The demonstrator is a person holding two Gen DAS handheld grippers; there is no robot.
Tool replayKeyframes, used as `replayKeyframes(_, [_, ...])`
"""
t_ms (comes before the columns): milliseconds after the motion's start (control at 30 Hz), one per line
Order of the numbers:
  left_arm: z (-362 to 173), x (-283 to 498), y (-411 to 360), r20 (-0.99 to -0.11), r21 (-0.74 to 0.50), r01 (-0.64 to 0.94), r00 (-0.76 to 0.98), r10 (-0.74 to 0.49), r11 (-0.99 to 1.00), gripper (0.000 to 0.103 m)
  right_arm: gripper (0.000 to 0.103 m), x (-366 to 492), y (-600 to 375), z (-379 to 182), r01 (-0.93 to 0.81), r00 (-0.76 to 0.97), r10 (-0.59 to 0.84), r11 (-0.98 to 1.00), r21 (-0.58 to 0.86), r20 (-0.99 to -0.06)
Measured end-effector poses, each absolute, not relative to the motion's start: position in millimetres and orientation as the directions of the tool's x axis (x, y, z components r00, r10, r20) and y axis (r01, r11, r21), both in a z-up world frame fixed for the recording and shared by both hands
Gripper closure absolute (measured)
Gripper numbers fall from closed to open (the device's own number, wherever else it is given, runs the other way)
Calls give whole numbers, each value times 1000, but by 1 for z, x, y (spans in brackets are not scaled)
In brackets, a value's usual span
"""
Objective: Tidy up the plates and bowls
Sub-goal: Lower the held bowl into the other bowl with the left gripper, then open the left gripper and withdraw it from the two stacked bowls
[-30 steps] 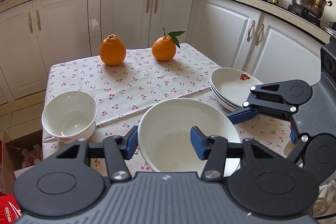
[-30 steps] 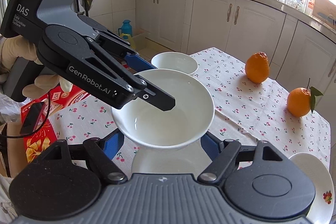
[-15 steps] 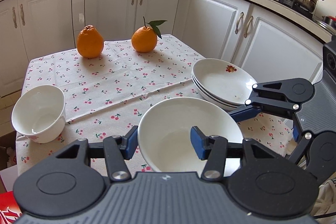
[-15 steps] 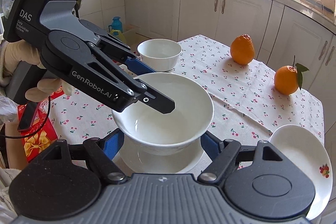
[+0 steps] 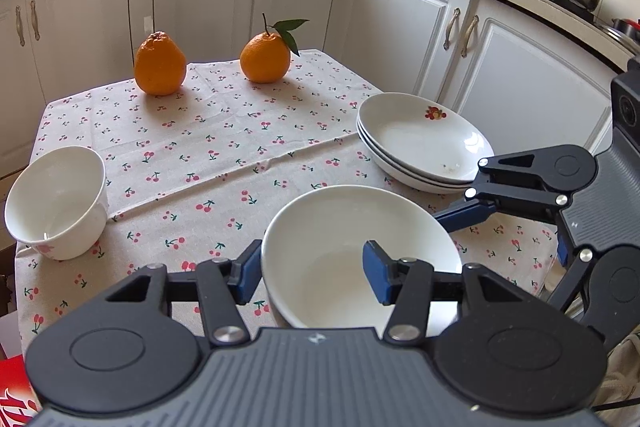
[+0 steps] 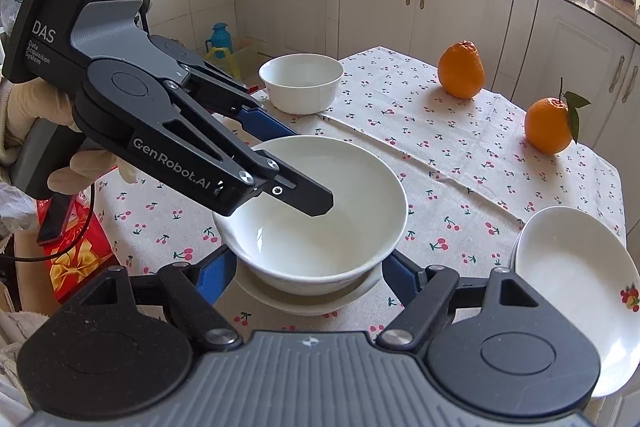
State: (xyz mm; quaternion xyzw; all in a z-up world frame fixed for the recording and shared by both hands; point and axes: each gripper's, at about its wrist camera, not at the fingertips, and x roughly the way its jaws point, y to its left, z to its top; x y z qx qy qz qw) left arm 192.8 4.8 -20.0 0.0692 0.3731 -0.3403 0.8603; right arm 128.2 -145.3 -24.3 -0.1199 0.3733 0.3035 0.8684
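My left gripper (image 5: 312,275) is shut on the rim of a white bowl (image 5: 340,247), one blue finger inside it and one outside. In the right wrist view this bowl (image 6: 320,239) sits in or just over a smaller white dish (image 6: 304,301); I cannot tell if they touch. My right gripper (image 6: 308,277) is shut on that dish, a finger on either side. A second white bowl (image 5: 56,203) stands at the table's left edge. A stack of shallow plates (image 5: 420,143) with a fruit print lies to the right.
Two oranges (image 5: 160,65) (image 5: 266,57) stand at the far side of the cherry-print tablecloth (image 5: 224,131). A gloved hand (image 6: 32,107) holds the left gripper. A red box (image 6: 80,247) lies below the table edge. White cabinets surround the table.
Both grippers have moved together across the table and a little lower, carrying the bowl and the dish. The plate stack and the second bowl now show more fully.
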Motion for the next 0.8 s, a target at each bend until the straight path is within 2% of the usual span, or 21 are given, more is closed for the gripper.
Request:
replayKeyframes(633, [-25, 193, 4, -691, -140, 632, 489, -532, 762, 51, 18, 129, -145, -29, -622, 535, 429, 783, 4, -727])
replayKeyframes(733, [-24, 193, 5, -685, -138, 633, 494, -535, 761, 49, 15, 129, -145, -29, -624, 535, 435, 782, 9, -724])
replayKeyframes(800, [-24, 193, 6, -684, -136, 634, 496, -535, 762, 46, 8, 129, -145, -28, -625, 531, 448, 780, 25, -719])
